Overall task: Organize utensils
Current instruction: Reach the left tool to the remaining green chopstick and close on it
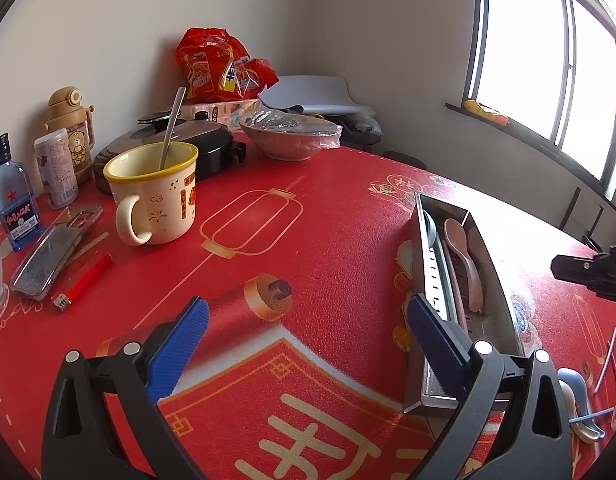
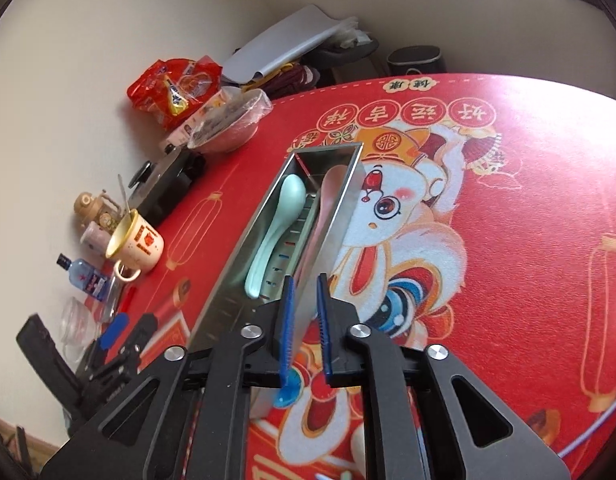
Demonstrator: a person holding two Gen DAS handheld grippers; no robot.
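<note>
A long stainless-steel tray (image 2: 340,184) on the pebbled red mat (image 2: 528,208) holds a smooth mint spoon (image 2: 276,232) and a pink spoon (image 1: 464,256). The right gripper (image 2: 306,284), ribbed blue pads slightly parted, pinches nothing; the left gripper (image 1: 308,312) is spread wide, empty.

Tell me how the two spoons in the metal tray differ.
Colour: the green spoon is pale mint, the pink spoon is dusty pink.
Place: in the right wrist view the green spoon lies in the left channel of the metal tray; the pink spoon lies in the right one.
Visibility: there the green spoon shows whole, while the tray wall hides much of the pink one.
Both lie lengthwise, bowls toward the tray's far end.
</note>
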